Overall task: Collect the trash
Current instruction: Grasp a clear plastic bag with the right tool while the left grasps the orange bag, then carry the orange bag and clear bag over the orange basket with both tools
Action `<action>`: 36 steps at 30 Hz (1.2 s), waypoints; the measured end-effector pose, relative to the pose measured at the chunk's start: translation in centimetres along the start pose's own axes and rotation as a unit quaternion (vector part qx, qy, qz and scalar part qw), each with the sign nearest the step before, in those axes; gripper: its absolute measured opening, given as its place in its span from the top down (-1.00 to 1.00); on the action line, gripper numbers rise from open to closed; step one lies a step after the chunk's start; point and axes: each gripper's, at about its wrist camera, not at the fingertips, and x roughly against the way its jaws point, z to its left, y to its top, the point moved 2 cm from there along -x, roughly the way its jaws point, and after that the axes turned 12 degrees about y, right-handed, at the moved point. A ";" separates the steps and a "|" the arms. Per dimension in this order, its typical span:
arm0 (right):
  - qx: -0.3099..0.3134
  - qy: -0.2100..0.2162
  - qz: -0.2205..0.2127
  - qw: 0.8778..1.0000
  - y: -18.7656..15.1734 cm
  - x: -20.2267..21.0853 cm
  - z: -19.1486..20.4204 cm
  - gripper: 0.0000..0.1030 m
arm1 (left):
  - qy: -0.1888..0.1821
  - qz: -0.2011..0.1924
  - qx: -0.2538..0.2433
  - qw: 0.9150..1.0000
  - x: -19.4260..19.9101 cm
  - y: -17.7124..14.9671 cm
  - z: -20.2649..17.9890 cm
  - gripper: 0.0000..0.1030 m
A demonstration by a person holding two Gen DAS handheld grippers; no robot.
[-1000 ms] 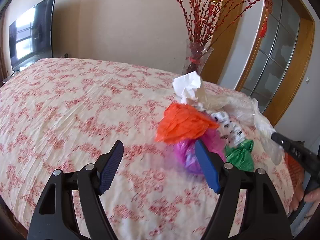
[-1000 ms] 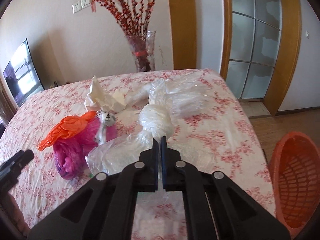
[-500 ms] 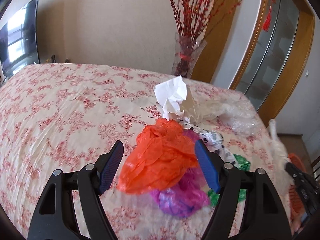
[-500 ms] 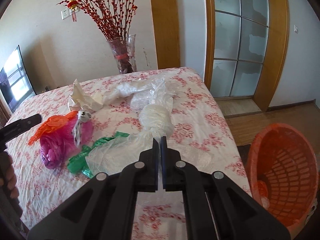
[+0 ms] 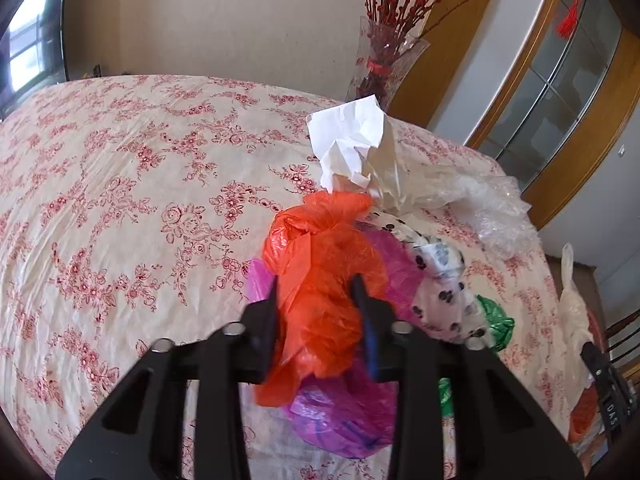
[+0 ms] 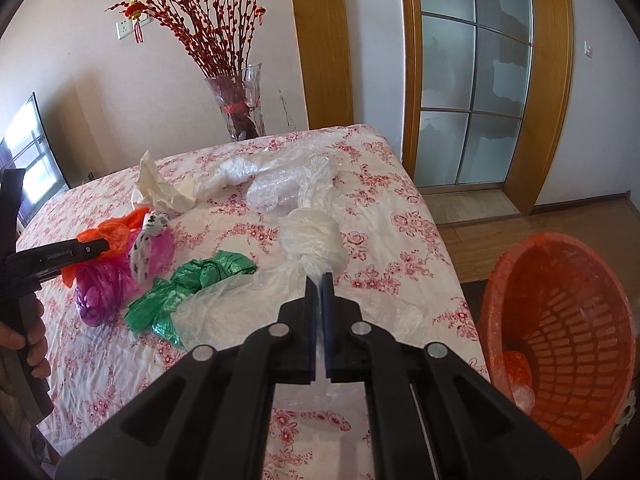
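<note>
The left hand-held gripper is closing its jaws on the orange bag near the bed's right edge; the right hand-held gripper, clamped narrow, is seemingly pinching clear plastic. Thin film slipping could drop either short of the basket

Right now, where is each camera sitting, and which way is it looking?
Left wrist: sits behind the left hand-held gripper, looking down at the orange bag its closing jaws hold on the bed.
Right wrist: sits behind the right hand-held gripper, shut on a clear bag, facing the orange basket; a hand shows.
Both see the vase.
</note>
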 end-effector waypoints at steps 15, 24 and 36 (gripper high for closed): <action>-0.003 0.007 -0.026 1.000 0.3 3.4 0.0 0.92 | -0.017 -0.049 -0.004 0.999 5.6 0.2 -0.2 0.60; -0.006 0.008 -0.053 0.999 0.6 6.7 -0.8 0.92 | -0.042 -0.071 -0.035 0.996 9.1 -0.9 -3.4 0.60; -0.023 -0.019 -0.086 0.996 0.1 11.0 -4.4 0.92 | -0.096 -0.082 -0.097 0.987 11.6 -3.1 -11.2 0.60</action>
